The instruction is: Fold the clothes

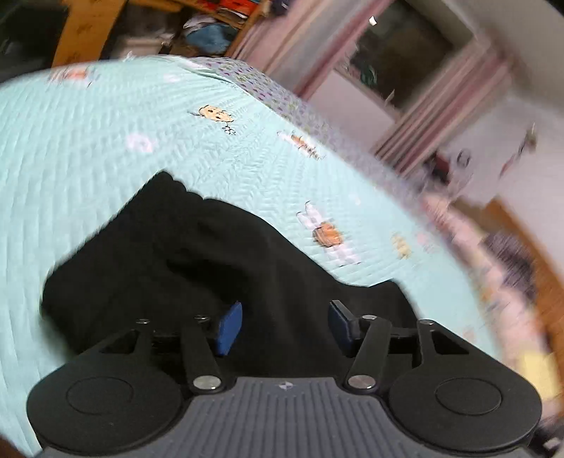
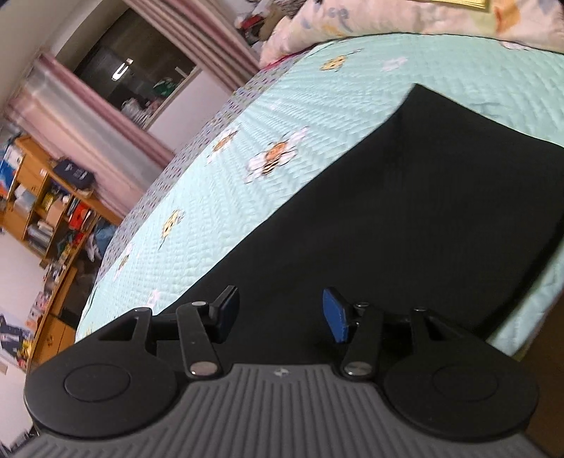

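A: What does the left wrist view give you?

B: The left tongs (image 1: 284, 326) are spread, blue pads apart and pinching nothing, low over a black garment (image 1: 197, 267). The garment lies on a bed under a mint quilted bedspread (image 1: 105, 141) printed with bees. From here the cloth looks rumpled, with a raised fold running through its middle and an uneven far edge. The frame is blurred toward the right.

A: And the right wrist view?

B: The right tongs (image 2: 280, 313) are spread too, holding nothing, above the near part of the same black garment (image 2: 405, 211). Here the cloth shows as a smooth, flat sheet with a straight left edge and a square far corner, which the left view does not show. It reaches close to the bed's near edge on the right.

A: Anything else only one view has?

B: The right view shows patterned pillows (image 2: 370, 17) at the head of the bed and a cluttered wooden shelf (image 2: 46, 211) at the left. Both show pink curtains (image 2: 116, 134) beside a dark window (image 2: 116, 63). Neither view shows the other tongs.
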